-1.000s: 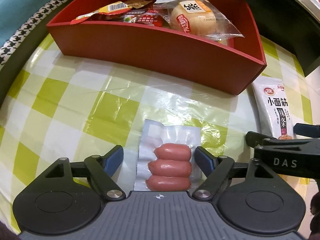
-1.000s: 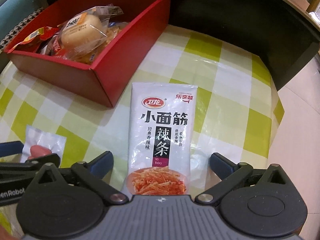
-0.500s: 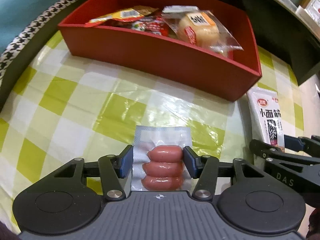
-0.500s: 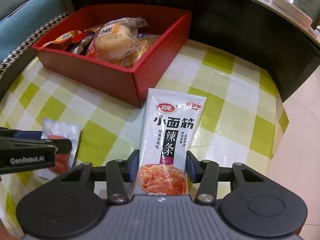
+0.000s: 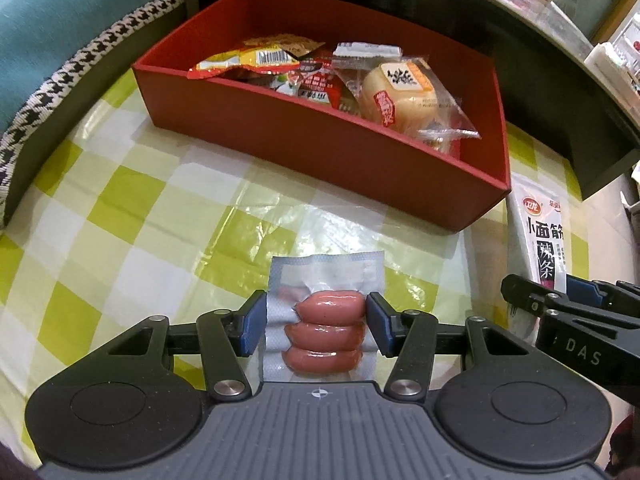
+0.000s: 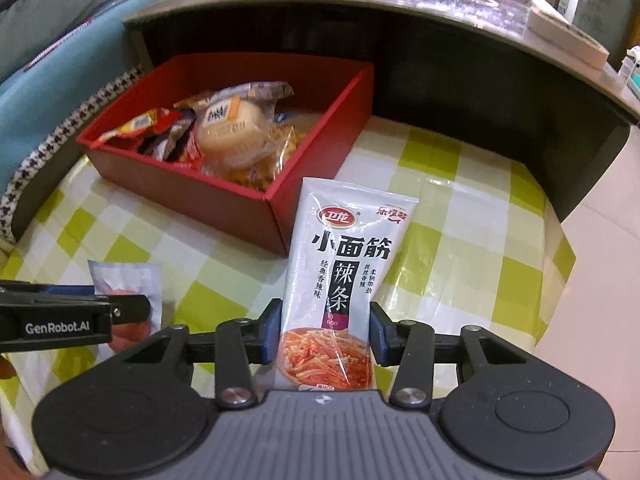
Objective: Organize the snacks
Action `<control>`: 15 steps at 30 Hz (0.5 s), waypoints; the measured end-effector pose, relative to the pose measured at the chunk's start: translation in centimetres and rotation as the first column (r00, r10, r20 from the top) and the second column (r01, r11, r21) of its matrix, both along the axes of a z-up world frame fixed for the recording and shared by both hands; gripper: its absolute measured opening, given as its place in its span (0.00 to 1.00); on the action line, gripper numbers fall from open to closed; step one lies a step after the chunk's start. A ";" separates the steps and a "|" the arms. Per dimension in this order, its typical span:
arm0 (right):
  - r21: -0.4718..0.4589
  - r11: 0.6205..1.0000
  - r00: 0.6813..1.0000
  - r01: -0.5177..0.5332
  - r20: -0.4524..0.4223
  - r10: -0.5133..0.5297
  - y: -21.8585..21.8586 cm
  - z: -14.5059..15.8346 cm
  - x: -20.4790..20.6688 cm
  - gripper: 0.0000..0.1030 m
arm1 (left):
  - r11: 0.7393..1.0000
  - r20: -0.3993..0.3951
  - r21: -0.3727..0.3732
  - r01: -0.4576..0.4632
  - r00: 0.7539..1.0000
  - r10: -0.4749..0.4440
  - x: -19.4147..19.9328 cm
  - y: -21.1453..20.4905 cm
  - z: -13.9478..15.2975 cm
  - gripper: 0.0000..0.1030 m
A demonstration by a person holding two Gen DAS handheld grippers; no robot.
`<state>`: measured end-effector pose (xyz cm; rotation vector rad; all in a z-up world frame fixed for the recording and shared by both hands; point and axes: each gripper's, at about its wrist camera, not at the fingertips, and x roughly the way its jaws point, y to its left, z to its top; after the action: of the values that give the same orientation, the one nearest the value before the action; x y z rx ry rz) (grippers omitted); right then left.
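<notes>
Both tongs are closed on snacks. Left tongs pinch a clear vacuum-sealed pack of three pink sausages between their blue pads, which press on the pack's two side edges; whether the pack rests on the green-and-white checked plastic-covered worktop or is lifted cannot be told. Right tongs grip a tall white foil pouch of spicy gluten strips near its lower end, its top tilted forward and raised off the worktop. Ahead of both tongs sits an open red rectangular cardboard box, holding a round bun in clear wrap and several red and yellow snack packets.
</notes>
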<state>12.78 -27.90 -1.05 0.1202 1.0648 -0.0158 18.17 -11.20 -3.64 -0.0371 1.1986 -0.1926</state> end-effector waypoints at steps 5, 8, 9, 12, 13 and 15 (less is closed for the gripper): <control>0.010 1.000 1.000 0.000 0.029 -0.001 0.1 0.9 -0.1 0.45 | 1.000 0.028 -0.022 0.000 1.000 0.001 -0.2 0.3 1.0 0.59; 0.009 1.000 0.999 -0.012 0.047 0.011 0.4 1.4 -0.3 0.45 | 1.000 0.035 -0.031 0.001 0.999 0.000 -0.3 0.4 1.3 0.59; 0.010 1.000 0.999 -0.015 0.051 0.015 0.5 1.5 -0.3 0.45 | 0.999 0.038 -0.034 0.002 0.999 -0.001 -0.4 0.4 1.5 0.59; 0.016 1.000 0.998 -0.022 0.063 0.021 0.7 1.9 -0.3 0.45 | 0.999 0.047 -0.038 0.005 0.999 -0.003 -0.5 0.6 1.8 0.59; 0.018 1.000 0.997 -0.023 0.067 0.022 0.8 2.0 -0.3 0.45 | 0.999 0.051 -0.041 0.005 0.999 -0.003 -0.5 0.6 1.9 0.59; 0.020 0.999 0.997 -0.025 0.074 0.023 0.9 2.3 -0.4 0.45 | 0.999 0.059 -0.046 0.005 0.998 -0.003 -0.5 0.8 2.3 0.59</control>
<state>12.35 -27.04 1.21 0.1259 0.9924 0.0214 17.65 -10.43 -1.37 -0.0686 1.1351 -0.2230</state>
